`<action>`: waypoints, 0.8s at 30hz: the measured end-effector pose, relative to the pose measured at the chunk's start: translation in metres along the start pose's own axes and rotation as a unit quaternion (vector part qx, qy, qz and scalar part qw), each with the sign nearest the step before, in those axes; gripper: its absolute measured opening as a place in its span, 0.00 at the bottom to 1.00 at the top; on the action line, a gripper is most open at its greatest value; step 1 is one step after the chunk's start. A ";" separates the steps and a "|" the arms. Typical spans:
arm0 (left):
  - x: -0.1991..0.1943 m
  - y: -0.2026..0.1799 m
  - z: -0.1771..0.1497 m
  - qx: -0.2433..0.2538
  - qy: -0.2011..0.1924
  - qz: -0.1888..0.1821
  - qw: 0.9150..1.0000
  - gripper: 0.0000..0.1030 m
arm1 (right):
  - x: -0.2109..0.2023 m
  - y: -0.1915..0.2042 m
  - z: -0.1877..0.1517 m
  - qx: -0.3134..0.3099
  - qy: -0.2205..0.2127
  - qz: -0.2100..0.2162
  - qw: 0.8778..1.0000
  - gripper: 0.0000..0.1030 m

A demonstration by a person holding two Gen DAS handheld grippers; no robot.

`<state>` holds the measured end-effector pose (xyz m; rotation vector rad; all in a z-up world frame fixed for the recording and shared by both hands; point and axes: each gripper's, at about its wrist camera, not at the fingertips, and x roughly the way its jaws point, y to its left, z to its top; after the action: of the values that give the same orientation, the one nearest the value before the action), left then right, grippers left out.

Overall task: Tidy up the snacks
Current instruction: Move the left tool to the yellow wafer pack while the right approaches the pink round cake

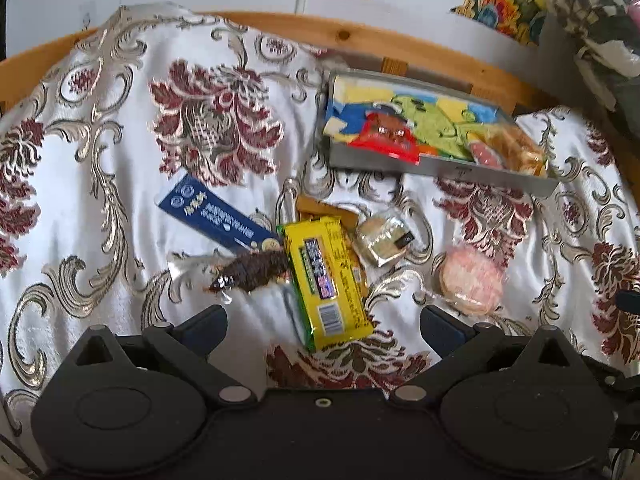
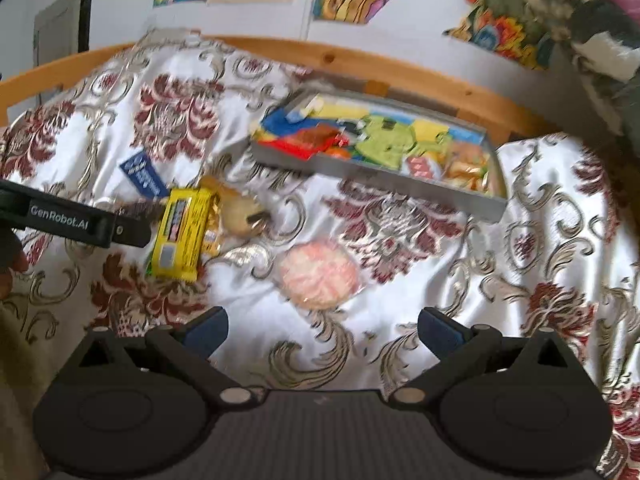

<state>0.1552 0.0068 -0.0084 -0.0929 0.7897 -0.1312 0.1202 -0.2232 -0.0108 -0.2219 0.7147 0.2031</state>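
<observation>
- The loose snacks lie in a cluster on the patterned bedspread (image 1: pixel 100 208), and the grey tray (image 1: pixel 440 168), already part filled with packets, sits beyond them toward the wooden bed frame (image 1: pixel 360 36).
- The yellow candy bar (image 1: pixel 326 280) lies straight ahead of the left gripper (image 1: pixel 322 326), its near end reaching in between the two fingers. Its long axis runs nearly along the gripper's line of sight, tilted a little to the left at the far end.
- The left gripper is spread wide and holds nothing. It hovers low over the cloth, pointing forward and downward at the bar.
- The pink round cookie (image 2: pixel 318 274) lies just ahead of the right gripper (image 2: pixel 322 330), slightly left of centre. It is round, so no axis matters there.
- The right gripper is also spread wide and empty, angled down at the bed.
- Each hand is nearest its own item: left to the bar, right to the cookie. The tray lies ahead and to the right of both.
- A dark brown snack (image 1: pixel 252 270) and a blue packet (image 1: pixel 212 216) lie left of the bar, and a clear-wrapped pastry (image 1: pixel 384 240) lies to its right.
</observation>
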 end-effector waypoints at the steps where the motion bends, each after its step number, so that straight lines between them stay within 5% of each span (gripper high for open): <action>1: 0.003 0.000 0.000 -0.001 0.007 0.000 1.000 0.99 | 0.003 0.000 0.001 -0.003 0.007 0.005 1.000 1.00; 14: 0.035 0.000 0.002 -0.012 0.066 -0.002 0.998 0.99 | 0.047 -0.013 0.010 -0.049 0.059 0.043 0.996 1.00; 24: 0.069 -0.008 0.011 -0.009 0.072 0.015 0.997 0.99 | 0.081 -0.019 0.020 -0.100 0.035 0.065 0.992 1.00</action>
<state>0.2103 -0.0115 -0.0476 -0.0890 0.9357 -0.1034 0.1976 -0.2275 -0.0480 -0.3762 0.7798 0.3934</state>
